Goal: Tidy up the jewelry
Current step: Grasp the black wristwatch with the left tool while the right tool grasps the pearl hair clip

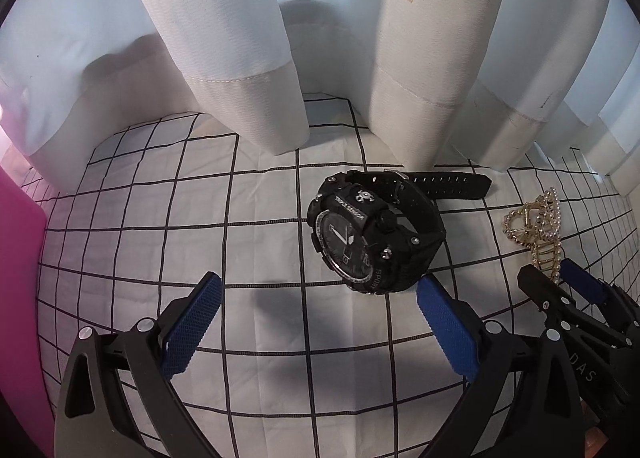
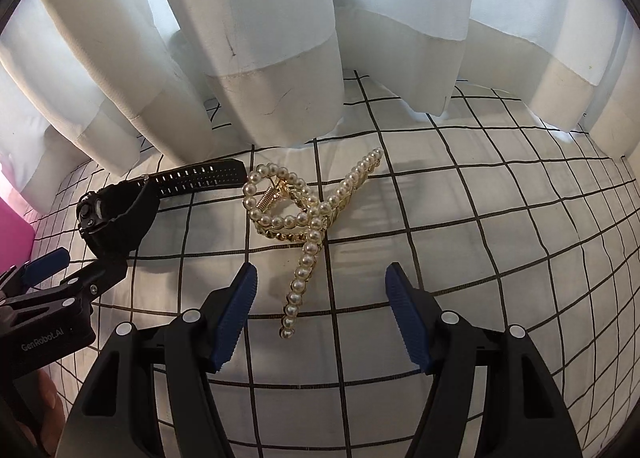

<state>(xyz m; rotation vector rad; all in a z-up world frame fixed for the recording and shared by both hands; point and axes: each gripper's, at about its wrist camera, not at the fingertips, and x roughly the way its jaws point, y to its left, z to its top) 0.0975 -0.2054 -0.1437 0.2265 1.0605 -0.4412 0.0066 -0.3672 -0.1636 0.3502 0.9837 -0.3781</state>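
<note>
On the grid-patterned white cloth [image 1: 240,194], the left tongs [image 1: 316,310] gape wide before a chunky black sport watch [image 1: 376,234] marked "SPORT". Rightward, the right tongs [image 2: 320,314] stand apart around a gold pearl-studded hair claw [image 2: 308,218], not gripping.

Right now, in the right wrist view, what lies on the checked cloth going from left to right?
Pink box at the left edge → left gripper → black watch → pearl hair clip, which lies ahead of the open right gripper.
</note>
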